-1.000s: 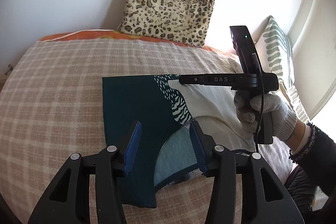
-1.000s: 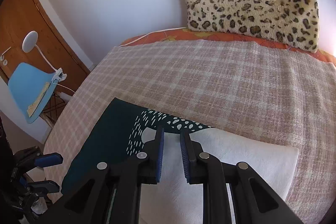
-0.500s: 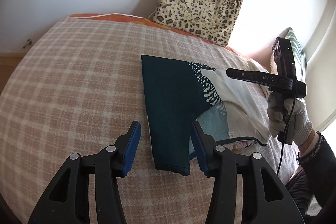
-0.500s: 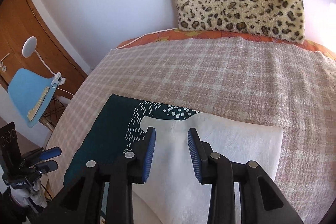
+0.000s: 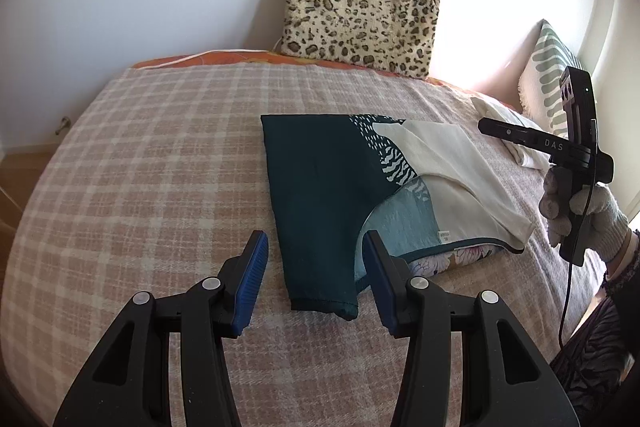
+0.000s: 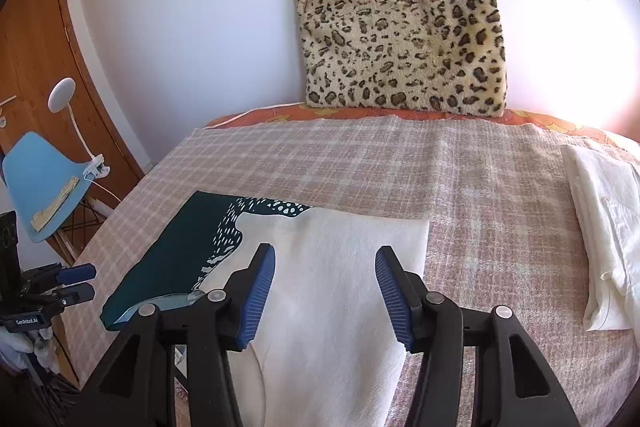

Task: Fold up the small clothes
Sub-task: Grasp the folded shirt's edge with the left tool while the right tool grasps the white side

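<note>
Since 1 second ago, both grippers have been opened and drawn back from the garment [image 5: 328, 195], which has been released flat on the checked blanket [image 5: 160, 155]. In the left wrist view the left gripper [image 5: 312, 279] is seen with its 2 fingers spread wide, its near hem lying between them untouched. The right gripper [image 6: 326, 291] is likewise held spread above the cream panel, nothing being pinched. The garment is judged light, limp and thin, likely to sag and slide when lifted, so its layered edges should be caught together. A hold is best taken at the dark corners of the near hem. A folded cream cloth [image 6: 600, 235] lies well apart to the right.
</note>
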`<action>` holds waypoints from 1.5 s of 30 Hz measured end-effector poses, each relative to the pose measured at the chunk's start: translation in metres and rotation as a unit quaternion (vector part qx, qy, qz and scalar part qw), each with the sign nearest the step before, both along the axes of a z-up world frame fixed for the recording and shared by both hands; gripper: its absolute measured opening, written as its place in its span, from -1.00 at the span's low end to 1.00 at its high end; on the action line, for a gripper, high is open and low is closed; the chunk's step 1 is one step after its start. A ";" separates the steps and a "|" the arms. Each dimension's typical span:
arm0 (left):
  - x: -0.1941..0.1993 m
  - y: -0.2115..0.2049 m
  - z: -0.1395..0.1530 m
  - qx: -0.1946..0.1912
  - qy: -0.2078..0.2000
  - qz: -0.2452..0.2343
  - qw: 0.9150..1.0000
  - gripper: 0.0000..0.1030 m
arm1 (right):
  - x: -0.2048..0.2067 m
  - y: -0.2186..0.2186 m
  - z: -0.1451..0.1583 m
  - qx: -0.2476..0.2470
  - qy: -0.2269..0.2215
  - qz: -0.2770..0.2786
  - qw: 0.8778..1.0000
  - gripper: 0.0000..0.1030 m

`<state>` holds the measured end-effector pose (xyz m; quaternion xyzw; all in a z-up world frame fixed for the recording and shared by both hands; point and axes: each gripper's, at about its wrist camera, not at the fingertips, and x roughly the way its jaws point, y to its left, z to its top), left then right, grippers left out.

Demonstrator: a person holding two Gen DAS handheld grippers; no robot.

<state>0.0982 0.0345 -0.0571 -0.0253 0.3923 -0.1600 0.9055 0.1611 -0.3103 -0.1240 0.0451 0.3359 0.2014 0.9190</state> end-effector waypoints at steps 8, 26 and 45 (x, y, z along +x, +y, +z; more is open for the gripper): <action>0.005 0.006 -0.002 -0.038 0.008 0.003 0.999 0.02 | 0.004 -0.016 -0.001 -0.015 0.000 -0.008 1.000 0.75; 0.022 0.055 -0.050 -0.277 0.155 0.053 0.947 0.14 | 0.049 -0.084 -0.051 0.188 0.144 -0.035 0.971 0.56; 0.030 0.041 -0.071 -0.332 0.201 0.040 0.921 0.12 | 0.075 -0.073 -0.069 0.254 0.184 0.027 0.949 -0.21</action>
